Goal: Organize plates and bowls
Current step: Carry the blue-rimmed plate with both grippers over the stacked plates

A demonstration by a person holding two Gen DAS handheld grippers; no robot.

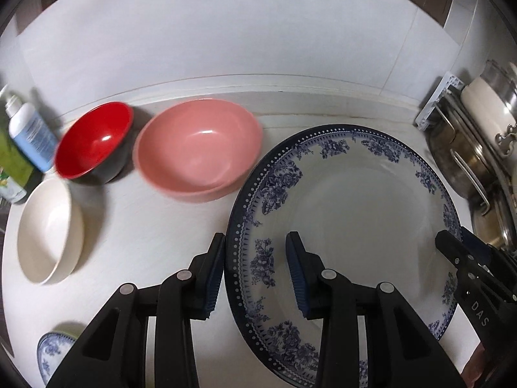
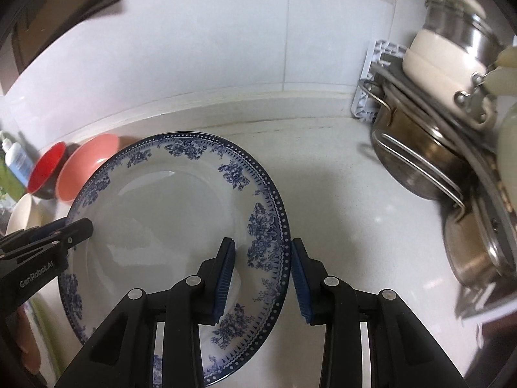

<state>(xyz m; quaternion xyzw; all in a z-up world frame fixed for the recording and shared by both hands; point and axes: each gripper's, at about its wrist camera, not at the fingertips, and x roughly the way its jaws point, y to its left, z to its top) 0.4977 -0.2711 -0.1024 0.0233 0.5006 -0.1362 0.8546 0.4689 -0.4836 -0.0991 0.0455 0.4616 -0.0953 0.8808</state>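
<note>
second patterned plate (image 1: 51,352), mostly cut off

My left camera sits just behind my left gripper (image 1: 255,271), looking steeply down along its fingers at the counter (image 1: 155,226), very near. Ahead and to its left are bowls (image 1: 197,158); my right gripper (image 1: 452,252) enters at its right edge. My right camera looks the same way over my right gripper (image 2: 263,278), with pots (image 2: 420,161) to its right. Both views share the plate (image 1: 355,210), the bowls and the back wall (image 1: 226,32).
</note>
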